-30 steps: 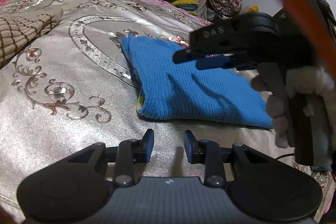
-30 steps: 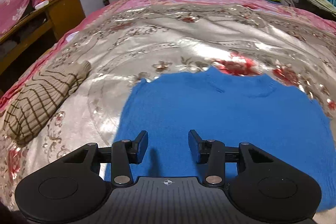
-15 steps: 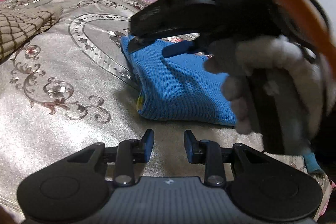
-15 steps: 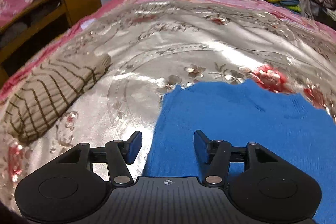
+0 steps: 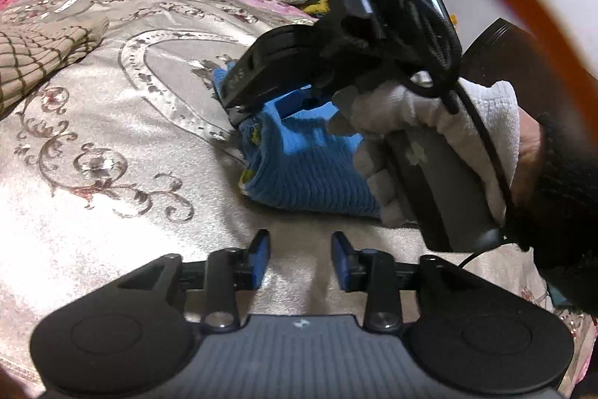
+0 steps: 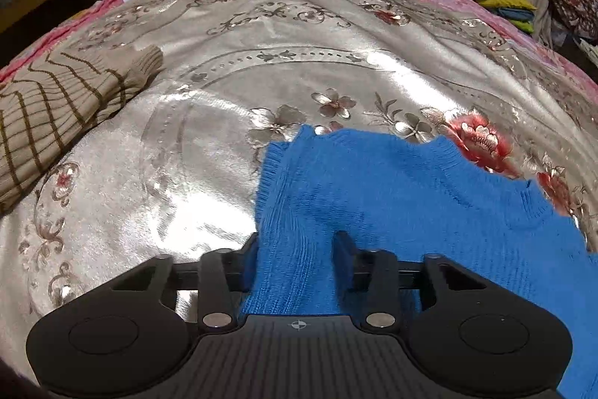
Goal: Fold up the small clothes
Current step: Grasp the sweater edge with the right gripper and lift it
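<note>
Right gripper [image 6: 297,255]: jaws just closing, pinching sweater [image 6: 392,197] edge
Left gripper [image 5: 301,258]: jaws just widened, empty, near sweater
Striped knit [image 6: 56,107]: well left of sweater

Dim indoor light, glare on bedspread [image 6: 209,182], fisheye warp, some motion blur

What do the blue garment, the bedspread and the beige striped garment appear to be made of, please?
Blue garment: knitted yarn, probably wool or acrylic; fine ribbing and fuzzy edges show.
Bedspread: smooth satin-like cloth, glossy; it throws bright highlights around its floral pattern.
Beige striped garment: also a knit, matte, with a ribbed cuff.
</note>
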A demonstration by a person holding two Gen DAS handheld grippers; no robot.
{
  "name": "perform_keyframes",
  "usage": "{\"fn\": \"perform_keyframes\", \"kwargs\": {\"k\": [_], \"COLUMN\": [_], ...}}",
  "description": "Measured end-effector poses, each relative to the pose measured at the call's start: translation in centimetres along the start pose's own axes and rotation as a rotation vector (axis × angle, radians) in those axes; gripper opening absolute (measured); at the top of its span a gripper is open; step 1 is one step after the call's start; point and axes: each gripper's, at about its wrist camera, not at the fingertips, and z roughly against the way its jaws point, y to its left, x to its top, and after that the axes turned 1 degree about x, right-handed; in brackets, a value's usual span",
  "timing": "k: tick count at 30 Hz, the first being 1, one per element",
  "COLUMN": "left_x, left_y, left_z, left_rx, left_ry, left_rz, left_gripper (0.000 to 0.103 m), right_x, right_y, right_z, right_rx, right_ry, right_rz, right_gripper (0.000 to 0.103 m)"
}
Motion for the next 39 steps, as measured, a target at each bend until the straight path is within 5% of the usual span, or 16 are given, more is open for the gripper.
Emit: {"fn": "perform_keyframes", "kwargs": {"k": [3, 10, 18, 24, 28, 31, 39], "left_x": [-0.3, 0.0, 2.7, 1.6, 0.1, -0.7, -0.9], "left_y": [-0.8, -1.9, -5.2, -5.2, -2.7, -2.3, -2.0], "left_z": [0.2, -0.7, -3.7, -2.4, -1.5, -0.9, -0.7], "left_rx": [0.005, 0.08, 0.169, 0.21, 0.221, 0.19, 0.173], "left_ry": [-0.02, -0.1, -0.182, -0.2, -0.169, -0.19, -0.188], "left_rz": [-0.028, 0.048, 0.03, 0.059, 0.175, 0.181, 0.175], "left_gripper": [0.05, 0.064, 0.065, 0.065, 0.065, 0.065, 0.063], "right_x": [0.2, 0.4, 0.4, -0.7, -0.6, -0.3, 1.2], "right_y": [-1.6, -4.9, -9.2, -10.3, -8.9, -7.4, -1.0], "right_z": [0.8, 3.8, 6.5, 6.6, 5.1, 3.5, 0.6], "right_rx": [0.044, 0.151, 0.219, 0.294, 0.312, 0.319, 0.146], "right_ry": [-0.001, -0.052, -0.095, -0.072, -0.037, -0.005, 0.038], "right_rz": [-0.05, -0.122, -0.206, -0.213, -0.226, -0.239, -0.033], "right_gripper": [0.014, 0.011, 0.006, 0.017, 0.039, 0.04, 0.047]}}
